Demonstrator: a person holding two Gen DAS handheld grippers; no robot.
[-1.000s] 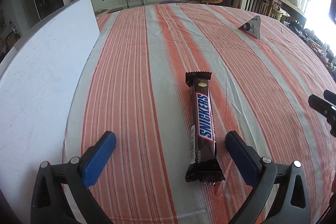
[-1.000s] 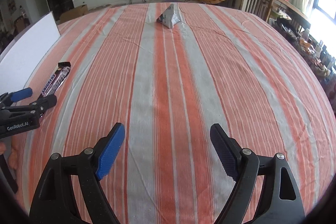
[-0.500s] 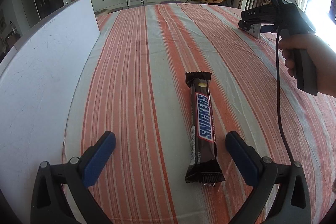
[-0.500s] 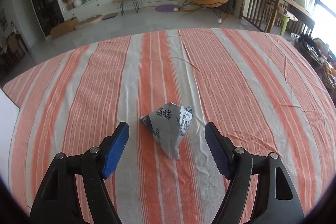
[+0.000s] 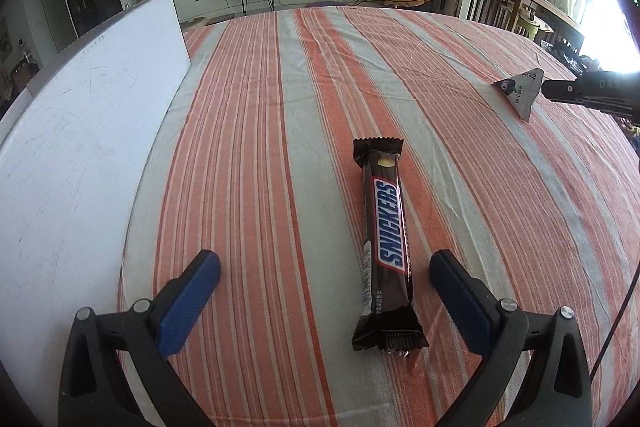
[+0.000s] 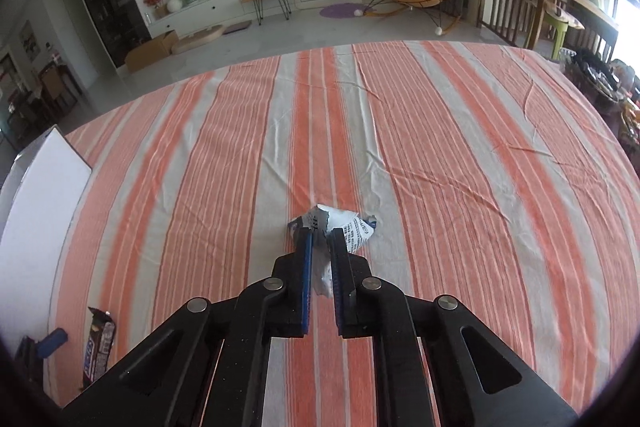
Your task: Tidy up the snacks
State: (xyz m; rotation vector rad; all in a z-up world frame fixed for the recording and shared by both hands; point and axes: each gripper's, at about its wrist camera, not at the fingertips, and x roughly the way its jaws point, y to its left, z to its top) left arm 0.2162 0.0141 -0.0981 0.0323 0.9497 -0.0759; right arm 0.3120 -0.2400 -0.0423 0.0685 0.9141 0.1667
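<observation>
Pinching a white triangular snack packet (image 6: 344, 227) by its near corner — right gripper (image 6: 320, 247) nearly closed on it, probably for lifting off the striped tablecloth (image 6: 440, 187). Left gripper (image 5: 324, 267) spread wide, empty, straddling a Snickers bar (image 5: 386, 239) lying lengthwise — seemingly lined up for grasping.

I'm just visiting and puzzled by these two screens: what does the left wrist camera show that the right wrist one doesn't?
Only the left view shows the left gripper wide open, with the Snickers lying between its fingers, its label readable. Only the right view shows the right gripper shut on the packet, and the bare floor past the table's far edge. Both show the Snickers, the packet, the striped cloth, the white board and the living room behind.
</observation>
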